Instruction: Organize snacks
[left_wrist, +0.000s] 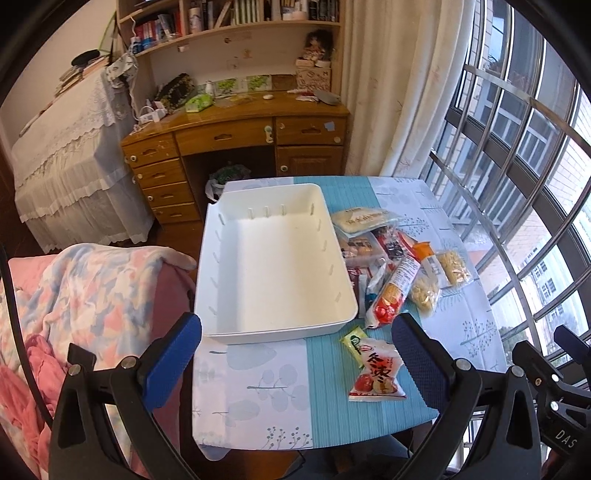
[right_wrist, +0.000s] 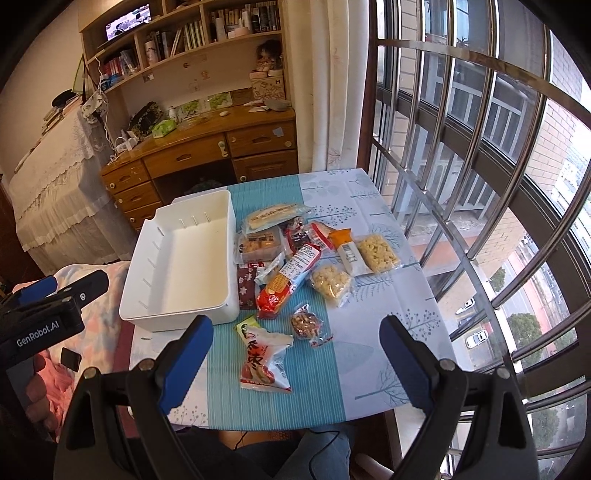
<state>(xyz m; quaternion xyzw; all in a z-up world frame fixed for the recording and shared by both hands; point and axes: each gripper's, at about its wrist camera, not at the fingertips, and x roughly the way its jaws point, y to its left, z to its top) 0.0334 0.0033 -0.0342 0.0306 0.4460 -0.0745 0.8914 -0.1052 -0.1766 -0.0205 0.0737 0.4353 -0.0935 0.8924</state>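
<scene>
An empty white bin (left_wrist: 273, 266) (right_wrist: 181, 273) sits on the small table, left of a pile of snack packets (left_wrist: 391, 258) (right_wrist: 295, 254). Nearest me lies a white packet with red fruit print (left_wrist: 375, 373) (right_wrist: 264, 360), and beside it a small clear bag of nuts (right_wrist: 306, 325). My left gripper (left_wrist: 295, 354) hovers open above the table's near edge, with nothing between its blue pads. My right gripper (right_wrist: 295, 354) is open too, above the near packets and holding nothing. The left gripper (right_wrist: 48, 299) also shows at the left edge of the right wrist view.
The table wears a blue and white leaf-print cloth (left_wrist: 258, 391) (right_wrist: 388, 332). A barred window (right_wrist: 480, 147) runs along its right side. A bed with a pastel blanket (left_wrist: 74, 295) lies to the left, and a wooden desk (left_wrist: 236, 136) stands behind the table.
</scene>
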